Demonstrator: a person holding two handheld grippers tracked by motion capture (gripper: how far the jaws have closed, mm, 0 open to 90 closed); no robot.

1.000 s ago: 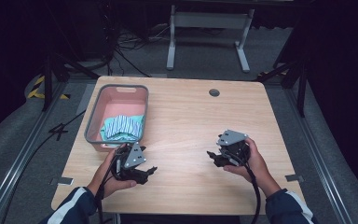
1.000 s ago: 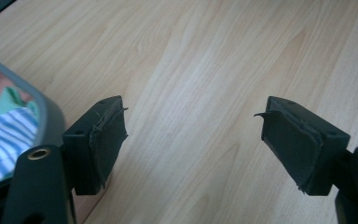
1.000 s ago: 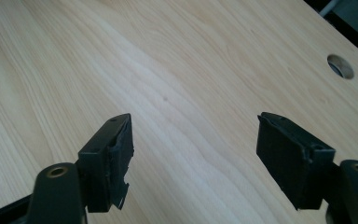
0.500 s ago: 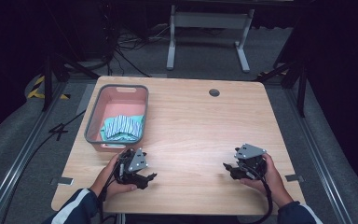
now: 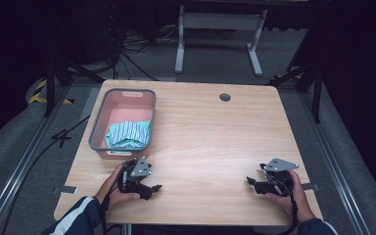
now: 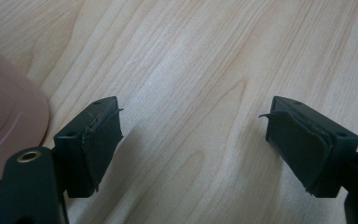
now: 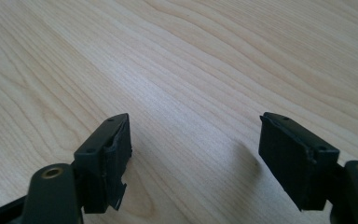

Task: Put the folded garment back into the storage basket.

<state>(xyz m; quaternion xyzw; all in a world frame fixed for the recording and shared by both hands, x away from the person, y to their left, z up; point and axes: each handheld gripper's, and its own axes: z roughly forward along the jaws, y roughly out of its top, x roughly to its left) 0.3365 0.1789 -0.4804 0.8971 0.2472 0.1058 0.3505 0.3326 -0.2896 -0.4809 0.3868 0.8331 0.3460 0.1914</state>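
**Both grippers rest low on the tabletop, jaws apart, cloth in the basin**

The room around the tabletop (image 5: 215, 132) is dark, so the floor, the cables at 11 o'clock and the white frame (image 5: 219, 36) at 12 o'clock are hard to read in detail. The person is cut off by the bottom edge: a striped sleeve (image 5: 76, 220) and part of each forearm are all that can be seen. In the left gripper view the pink basin (image 6: 7, 116) is cut off by the left edge, with just a rounded corner in sight.

The left gripper (image 5: 147, 188) sits at about 7 o'clock on the tabletop, just in front of the basin (image 5: 97, 127), held by the left hand (image 5: 117, 188). Its jaws stand wide apart with bare wood between them, and the torn edges of the pads (image 6: 105, 142) show. The right gripper (image 5: 254, 183) sits at about 5 o'clock, held by the right hand (image 5: 291, 196), jaws likewise wide apart over bare wood. The two grippers are well apart and point roughly toward each other.

The basin has a grey rim and lies at 10 o'clock, its long axis running from the near edge to the far edge. A folded striped cloth (image 5: 129, 133) in teal and white lies in its near half, the stripes running roughly along that axis. A round cable hole (image 5: 224, 97) sits near the far edge at 12 o'clock.

No brand, label or writing can be read anywhere.
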